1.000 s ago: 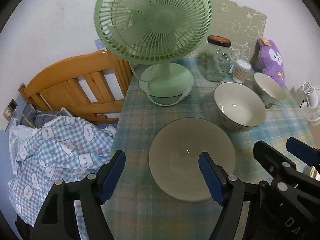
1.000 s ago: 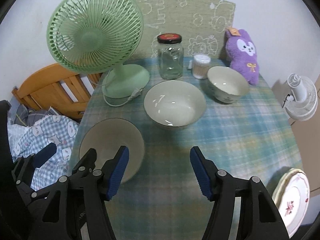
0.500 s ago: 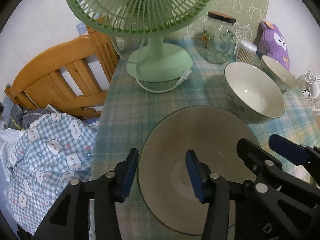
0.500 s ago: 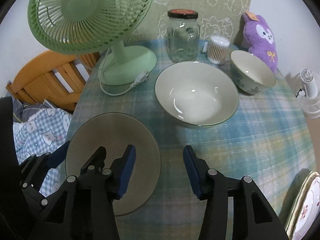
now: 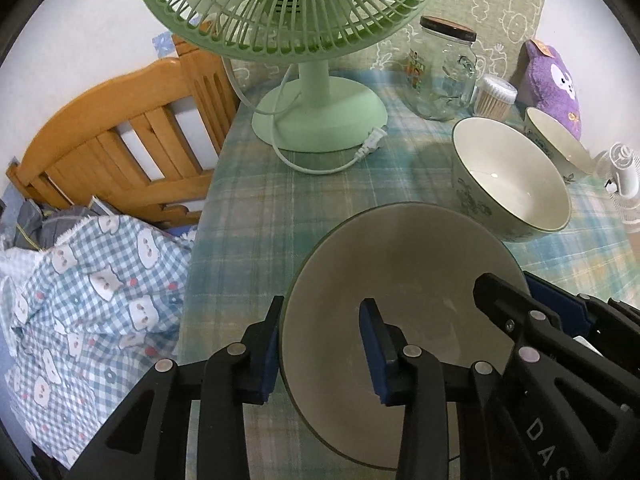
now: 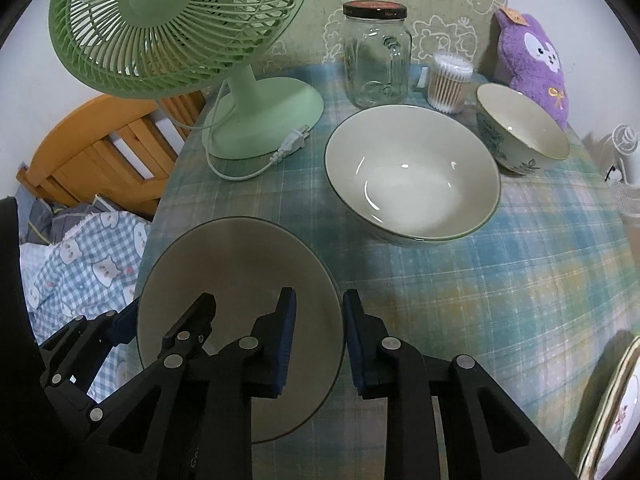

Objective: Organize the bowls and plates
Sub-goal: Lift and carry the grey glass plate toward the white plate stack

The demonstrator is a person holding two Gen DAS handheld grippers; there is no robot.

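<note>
1. Left wrist view: the grey plate (image 5: 404,272) lies flat on the checked tablecloth (image 5: 248,216) near the table's front left corner. The left gripper (image 5: 320,344) straddles its left rim, one finger outside and one over the plate, with a narrow gap that has not visibly closed on the rim.
2. In the right wrist view, the right gripper (image 6: 318,336) straddles the opposite rim of the same plate (image 6: 240,280) in the same way, jaws narrow. I cannot tell whether either pair is yet pinching.
3. To do this step well, I judge both grippers should close squarely on the thin rim at the same time and then lift level, since a shallow plate held by one edge would tip or slip.
4. Just behind and to the right sits the large bowl (image 6: 412,176), near the plate but not touching; a smaller bowl (image 6: 520,132) stands farther back right. The large bowl is the closest thing to knock during a lift.
5. Further out are the green fan (image 6: 180,24) with its loose cord (image 6: 248,168), a glass jar (image 6: 376,56), a tub of cotton swabs (image 6: 448,82) and a purple plush toy (image 6: 532,56).
6. A flowered plate (image 6: 612,420) shows at the table's right edge, a likely stacking spot.
</note>
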